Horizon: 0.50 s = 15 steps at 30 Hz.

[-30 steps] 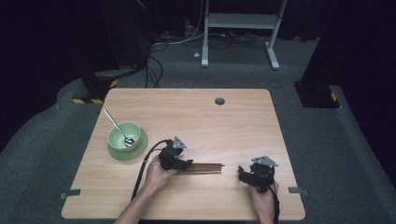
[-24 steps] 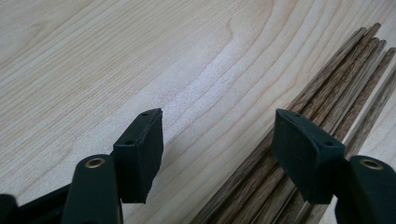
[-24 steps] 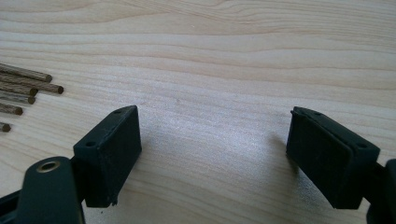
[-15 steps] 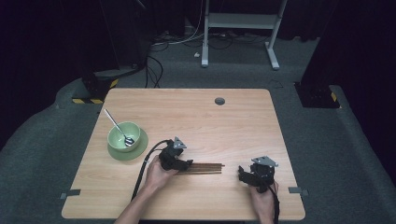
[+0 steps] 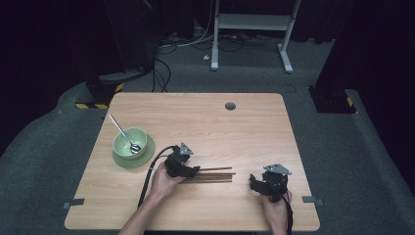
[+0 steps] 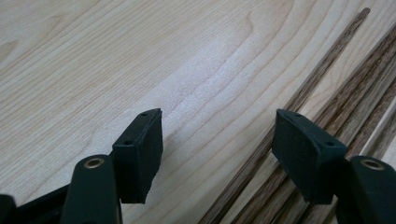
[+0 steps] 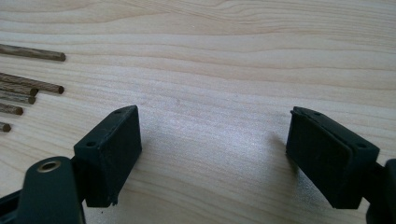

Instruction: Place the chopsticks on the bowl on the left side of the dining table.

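Observation:
Several dark wooden chopsticks lie side by side on the wooden table, near its front middle. My left gripper rests low at their left ends, open; in the left gripper view the chopsticks run past its right jaw, one stick reaching between the jaws. My right gripper stands open to the right of the sticks, nothing between its jaws; the chopstick tips show at the left edge of the right gripper view.
A green bowl with a metal spoon in it stands on a green saucer at the table's left. A round cable hole sits at the back middle. A black cable trails from the left gripper.

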Motion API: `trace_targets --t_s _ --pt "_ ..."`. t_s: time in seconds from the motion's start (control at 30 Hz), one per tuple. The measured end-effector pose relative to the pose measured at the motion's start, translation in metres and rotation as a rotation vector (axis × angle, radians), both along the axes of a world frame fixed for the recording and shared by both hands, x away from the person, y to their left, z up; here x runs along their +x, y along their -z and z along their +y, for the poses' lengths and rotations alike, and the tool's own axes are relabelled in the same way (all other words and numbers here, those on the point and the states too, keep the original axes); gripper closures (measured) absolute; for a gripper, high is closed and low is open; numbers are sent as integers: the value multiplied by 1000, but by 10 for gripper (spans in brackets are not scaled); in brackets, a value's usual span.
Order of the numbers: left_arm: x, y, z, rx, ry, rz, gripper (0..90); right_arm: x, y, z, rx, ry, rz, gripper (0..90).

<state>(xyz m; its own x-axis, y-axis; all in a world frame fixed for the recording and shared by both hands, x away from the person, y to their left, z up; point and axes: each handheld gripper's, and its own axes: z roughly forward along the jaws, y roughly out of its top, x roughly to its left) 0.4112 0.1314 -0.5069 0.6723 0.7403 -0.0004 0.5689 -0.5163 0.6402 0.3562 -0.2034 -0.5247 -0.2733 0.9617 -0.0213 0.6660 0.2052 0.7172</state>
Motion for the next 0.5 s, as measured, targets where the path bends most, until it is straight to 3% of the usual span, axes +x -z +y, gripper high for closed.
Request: trace_targets --t_s 0.5 --pt "2 2 7 29 -14 -4 356 0 0 0 1 0 0 176"
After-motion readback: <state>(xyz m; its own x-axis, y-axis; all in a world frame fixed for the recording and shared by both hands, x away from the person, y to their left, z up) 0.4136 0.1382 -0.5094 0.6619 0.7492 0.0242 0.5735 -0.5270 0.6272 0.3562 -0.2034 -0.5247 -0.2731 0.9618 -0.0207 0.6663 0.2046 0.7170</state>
